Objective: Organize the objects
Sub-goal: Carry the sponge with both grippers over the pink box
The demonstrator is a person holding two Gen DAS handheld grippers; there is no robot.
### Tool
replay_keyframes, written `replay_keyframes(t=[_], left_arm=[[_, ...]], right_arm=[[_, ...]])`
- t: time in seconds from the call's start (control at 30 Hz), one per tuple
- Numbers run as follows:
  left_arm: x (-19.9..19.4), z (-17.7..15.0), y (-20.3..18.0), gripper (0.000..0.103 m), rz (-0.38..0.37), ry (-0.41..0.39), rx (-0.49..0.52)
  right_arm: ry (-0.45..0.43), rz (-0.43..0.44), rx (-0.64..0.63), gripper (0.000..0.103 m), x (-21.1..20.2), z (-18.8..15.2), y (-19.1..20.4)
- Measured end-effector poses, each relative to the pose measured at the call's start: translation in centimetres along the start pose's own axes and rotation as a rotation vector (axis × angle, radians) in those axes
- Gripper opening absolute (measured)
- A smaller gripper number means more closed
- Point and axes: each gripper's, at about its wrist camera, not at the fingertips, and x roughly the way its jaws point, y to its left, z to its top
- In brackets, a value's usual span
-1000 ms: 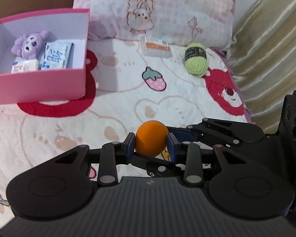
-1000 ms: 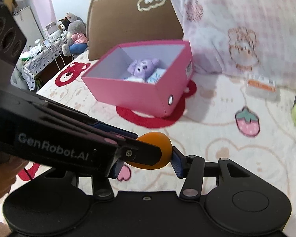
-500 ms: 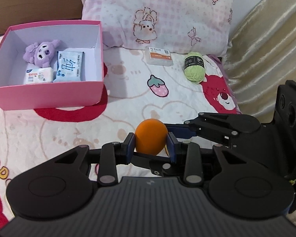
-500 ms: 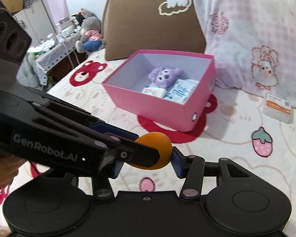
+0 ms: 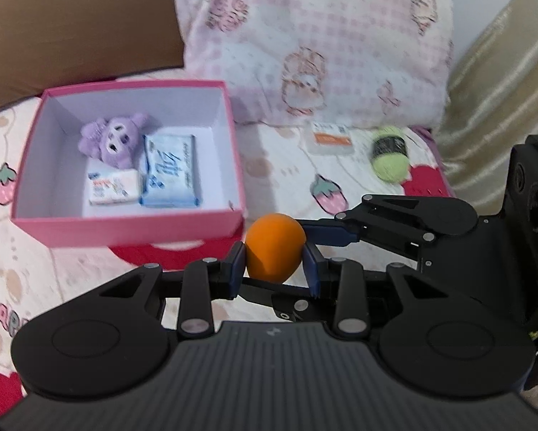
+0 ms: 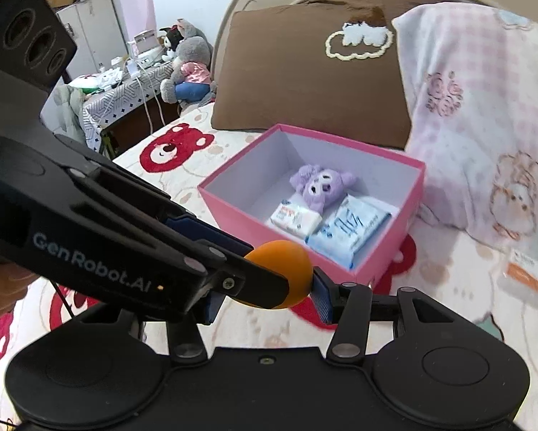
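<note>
The pink box has drawn nearer; both tools clamp the orange ball.

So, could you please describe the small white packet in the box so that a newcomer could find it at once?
Find the open pink cardboard box on the bed. Inside, the small white packet with red print lies below the purple plush toy, left of the larger pale blue tissue pack; it is the smallest and whitest.

Orange ball. Pink box with a white interior, containing a purple plush and a blue-and-white packet. Lime-green yarn with a black band. Pillow in pink-and-white check; second pillow in brown. Bedsheet cream, printed with red bears and strawberries.
</note>
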Motion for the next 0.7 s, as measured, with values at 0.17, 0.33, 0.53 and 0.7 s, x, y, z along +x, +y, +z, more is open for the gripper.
replay_keyframes(t=[0.17,0.33,0.53,0.7], left_arm=[[0.3,3.0,1.6,0.033,0.035,-0.042,-0.03],[1.5,5.0,4.2,0.033,0.072,-0.057,-0.101],[4.0,6.3,7.2,0.033,0.107,-0.116,-0.137],[6.8,7.4,10.1,0.033,0.112,-0.116,-0.188]], right_arm=[[-0.016,0.025,-0.054,0.055,2.1,3.3,-1.1],[0.01,0.062,-0.082,0.055,5.3,5.8,-2.2],[0.024,0.078,-0.113,0.055,9.3,7.5,-3.5],[0.055,0.133,-0.092,0.055,12.8,8.2,-5.9]])
